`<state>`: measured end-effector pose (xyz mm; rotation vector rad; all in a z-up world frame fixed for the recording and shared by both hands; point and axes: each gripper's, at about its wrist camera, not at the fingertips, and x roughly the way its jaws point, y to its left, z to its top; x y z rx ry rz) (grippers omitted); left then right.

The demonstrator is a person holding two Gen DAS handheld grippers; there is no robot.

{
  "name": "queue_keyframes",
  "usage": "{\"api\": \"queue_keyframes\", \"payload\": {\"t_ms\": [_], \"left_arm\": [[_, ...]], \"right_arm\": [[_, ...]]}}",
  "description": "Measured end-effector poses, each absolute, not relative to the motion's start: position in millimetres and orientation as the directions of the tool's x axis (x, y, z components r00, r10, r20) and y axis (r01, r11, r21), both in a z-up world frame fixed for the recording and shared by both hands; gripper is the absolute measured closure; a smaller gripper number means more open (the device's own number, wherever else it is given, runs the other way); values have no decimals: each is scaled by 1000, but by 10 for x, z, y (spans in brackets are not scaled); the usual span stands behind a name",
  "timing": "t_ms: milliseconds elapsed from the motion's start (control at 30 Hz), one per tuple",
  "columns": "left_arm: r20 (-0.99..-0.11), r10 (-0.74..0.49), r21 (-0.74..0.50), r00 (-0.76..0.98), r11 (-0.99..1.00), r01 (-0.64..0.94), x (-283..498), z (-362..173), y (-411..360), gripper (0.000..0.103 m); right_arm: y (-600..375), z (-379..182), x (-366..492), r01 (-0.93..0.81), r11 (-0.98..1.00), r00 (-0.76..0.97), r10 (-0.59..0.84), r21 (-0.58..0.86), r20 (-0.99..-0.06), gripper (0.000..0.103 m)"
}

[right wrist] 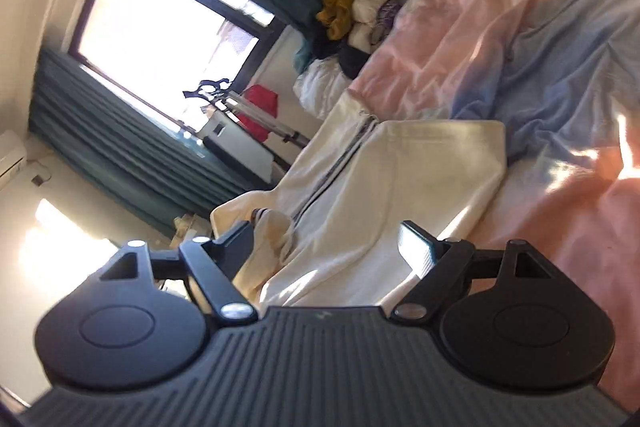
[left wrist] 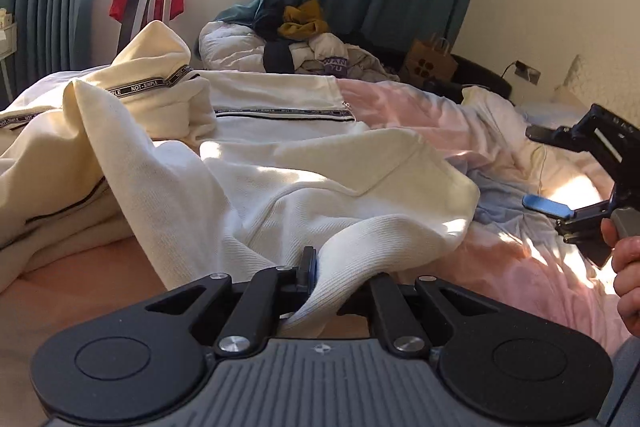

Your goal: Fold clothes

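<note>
The left gripper (left wrist: 320, 277) jaws pinch a fold of the cream jacket (left wrist: 280, 179) lying on the bed (left wrist: 540, 267). The right gripper (right wrist: 328, 247) jaws are spread, empty.

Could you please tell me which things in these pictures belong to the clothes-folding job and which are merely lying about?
Part of the job:
- cream garment, spread on the bed
- left gripper, shut on a fold of it
- right gripper, open, holding nothing

Lying about:
- pastel duvet
- heap of clothes by the curtain
- paper bag
- red cloth on the stand
</note>
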<state>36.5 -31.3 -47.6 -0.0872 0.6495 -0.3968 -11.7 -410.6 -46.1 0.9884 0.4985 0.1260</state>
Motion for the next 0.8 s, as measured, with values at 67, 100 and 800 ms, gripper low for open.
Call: {"api": "queue_keyframes", "payload": {"t_ms": [67, 100, 800], "left_arm": [[-557, -402, -221, 726, 915, 337, 406, -461, -250, 96], [-554, -411, -237, 724, 912, 336, 421, -470, -221, 96], [-596, -508, -422, 622, 857, 296, 923, -732, -58, 96]], "right_arm": [[-4279, -525, 0, 202, 536, 861, 301, 820, -409, 21], [-4351, -571, 69, 238, 536, 844, 299, 810, -445, 21], [-4463, -1196, 1079, 378, 555, 744, 293, 740, -600, 84]]}}
